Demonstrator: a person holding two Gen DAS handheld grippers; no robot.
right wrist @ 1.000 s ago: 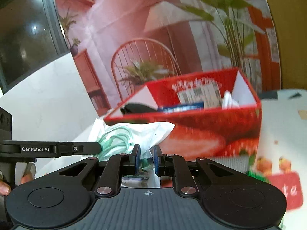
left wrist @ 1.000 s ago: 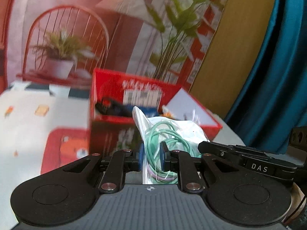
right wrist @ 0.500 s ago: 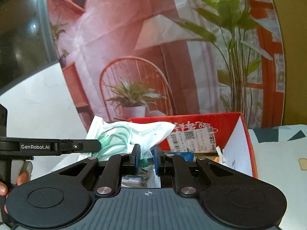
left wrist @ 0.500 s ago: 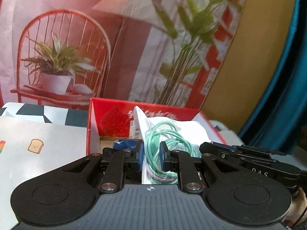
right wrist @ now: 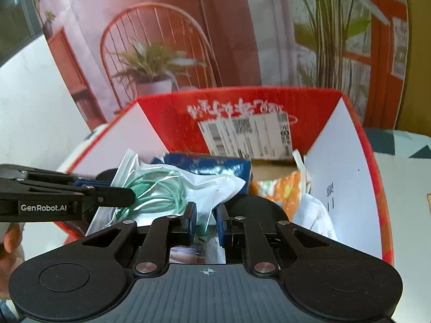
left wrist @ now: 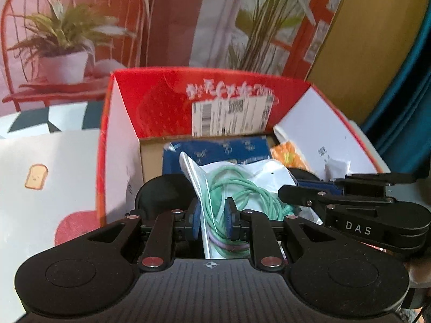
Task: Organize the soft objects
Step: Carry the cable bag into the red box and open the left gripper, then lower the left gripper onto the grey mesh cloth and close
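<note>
Both grippers, left gripper [left wrist: 211,218] and right gripper [right wrist: 204,222], jaws clamping the cable bag [left wrist: 242,180], now reach above the red box [left wrist: 121,145]; release comes next.

**Crowded box, open top**

The red box [left wrist: 118,145] is open above, but its upright flaps [right wrist: 339,167] wall in all sides. Inside, a blue packet [left wrist: 215,148], orange cloth [left wrist: 287,157] and white cloth [right wrist: 315,215] fill the floor. To the left, the surface [left wrist: 54,161] lies free.

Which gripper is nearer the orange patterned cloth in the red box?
Right. The right gripper, shut on the clear bag, sits just beside the orange cloth; the left gripper grips the bag's far side.
</note>
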